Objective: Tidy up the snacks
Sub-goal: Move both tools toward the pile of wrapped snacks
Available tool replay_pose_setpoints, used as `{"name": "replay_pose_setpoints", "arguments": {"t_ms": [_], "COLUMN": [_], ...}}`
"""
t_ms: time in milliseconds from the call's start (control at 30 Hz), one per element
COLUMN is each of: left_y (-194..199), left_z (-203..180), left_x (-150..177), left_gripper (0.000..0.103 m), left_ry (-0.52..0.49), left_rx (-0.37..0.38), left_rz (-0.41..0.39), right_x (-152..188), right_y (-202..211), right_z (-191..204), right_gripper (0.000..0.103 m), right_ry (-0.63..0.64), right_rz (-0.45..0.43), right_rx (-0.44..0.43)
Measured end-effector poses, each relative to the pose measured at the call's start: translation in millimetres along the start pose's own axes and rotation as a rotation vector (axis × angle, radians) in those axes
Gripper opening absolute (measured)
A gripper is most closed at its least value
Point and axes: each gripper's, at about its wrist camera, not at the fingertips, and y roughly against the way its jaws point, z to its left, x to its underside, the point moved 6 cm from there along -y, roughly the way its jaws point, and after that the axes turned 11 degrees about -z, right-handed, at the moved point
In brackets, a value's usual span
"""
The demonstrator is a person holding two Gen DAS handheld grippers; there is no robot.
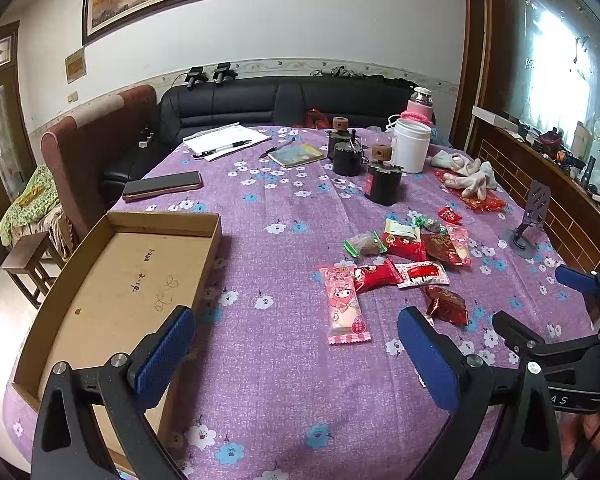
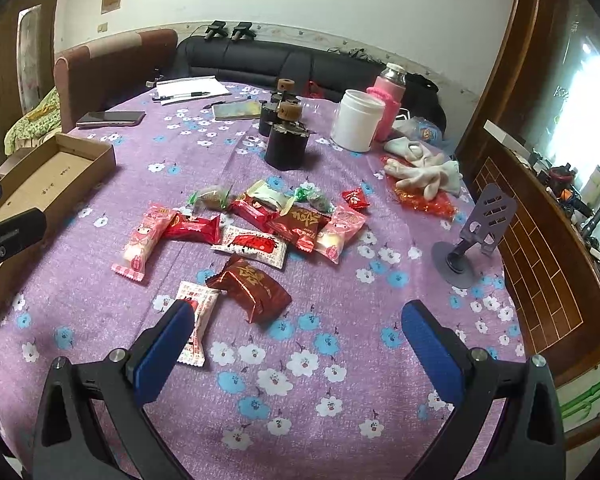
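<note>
Several wrapped snacks lie in a loose pile on the purple flowered tablecloth point(image 1: 284, 352). In the left wrist view a pink cartoon packet point(image 1: 343, 305) is nearest, with red packets point(image 1: 446, 304) behind it. An empty cardboard tray point(image 1: 112, 280) sits at the left. My left gripper point(image 1: 296, 360) is open and empty above the cloth, beside the tray. In the right wrist view my right gripper point(image 2: 296, 344) is open and empty, just short of a dark red packet point(image 2: 252, 290) and a white packet point(image 2: 198, 320). The tray point(image 2: 56, 176) is far left.
Dark tins point(image 2: 286, 146), a white jar point(image 2: 356, 120), a pink flask point(image 2: 388, 100), white gloves point(image 2: 424, 172) and a phone stand point(image 2: 476, 232) stand behind and right of the snacks. A phone point(image 1: 162, 186), papers and pens lie at the far side. Sofas ring the table.
</note>
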Motion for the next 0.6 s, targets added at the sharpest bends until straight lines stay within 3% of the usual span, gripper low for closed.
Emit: {"name": "replay_pose_setpoints", "arguments": {"t_ms": [600], "left_y": [-1.9], "left_z": [-3.9], "left_x": [4.0], "left_gripper": [0.102], "left_ry": [-0.010], "left_rx": [-0.003], "left_rz": [0.013], "right_x": [-0.1], "right_y": [3.6], "right_z": [-7.5], "right_gripper": [0.103], "right_ry": [-0.019], "right_rz": [-0.013], "right_rx": [0.014]}}
